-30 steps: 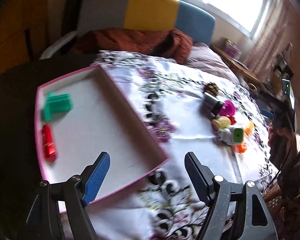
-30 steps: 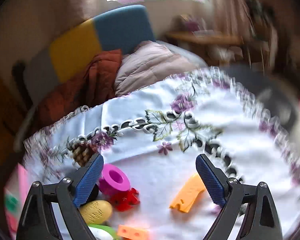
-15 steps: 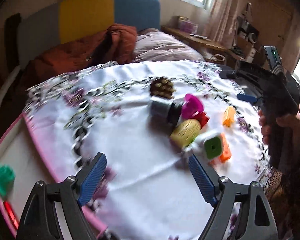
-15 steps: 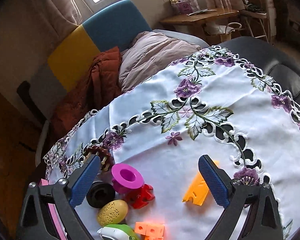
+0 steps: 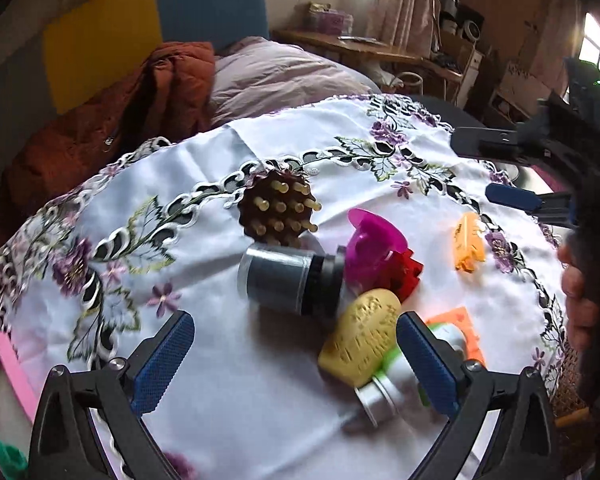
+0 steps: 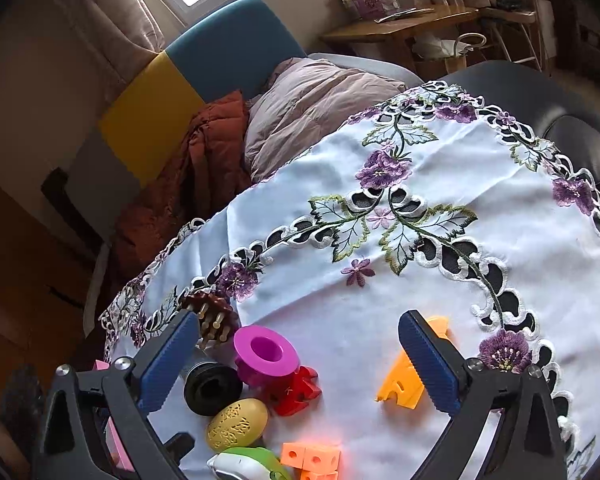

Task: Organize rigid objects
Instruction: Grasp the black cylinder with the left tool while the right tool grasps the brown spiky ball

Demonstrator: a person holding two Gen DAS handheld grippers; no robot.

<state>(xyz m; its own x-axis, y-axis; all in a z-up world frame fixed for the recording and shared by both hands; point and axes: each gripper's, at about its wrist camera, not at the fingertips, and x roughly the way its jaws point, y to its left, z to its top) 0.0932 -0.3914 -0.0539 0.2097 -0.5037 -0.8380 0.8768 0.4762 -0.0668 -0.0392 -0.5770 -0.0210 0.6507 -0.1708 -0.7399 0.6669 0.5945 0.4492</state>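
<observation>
A cluster of small objects lies on the embroidered tablecloth [image 5: 204, 184]: a grey jar with a black lid [image 5: 288, 280], a yellow egg [image 5: 360, 340], a magenta spool [image 5: 374, 248], a red block [image 5: 406, 276], a brown spiky comb [image 5: 278, 208], an orange piece [image 5: 468, 240] and a white-green bottle [image 5: 396, 384]. My left gripper [image 5: 296, 364] is open and empty, hovering just in front of the jar and egg. My right gripper [image 6: 300, 364] is open and empty above the spool [image 6: 266, 354], red block [image 6: 294, 390] and orange piece [image 6: 406, 376].
The pink tray's corner [image 5: 4, 364] shows at the lower left with a green item [image 5: 4, 456] in it. The right gripper [image 5: 512, 196] and the hand holding it fill the right edge of the left wrist view. Orange cubes [image 6: 310, 456] lie near the front. A bed stands beyond the table.
My left gripper has swung from over the pink tray to the right and now faces the cluster of objects close up. My right gripper has steadied over the same cluster.
</observation>
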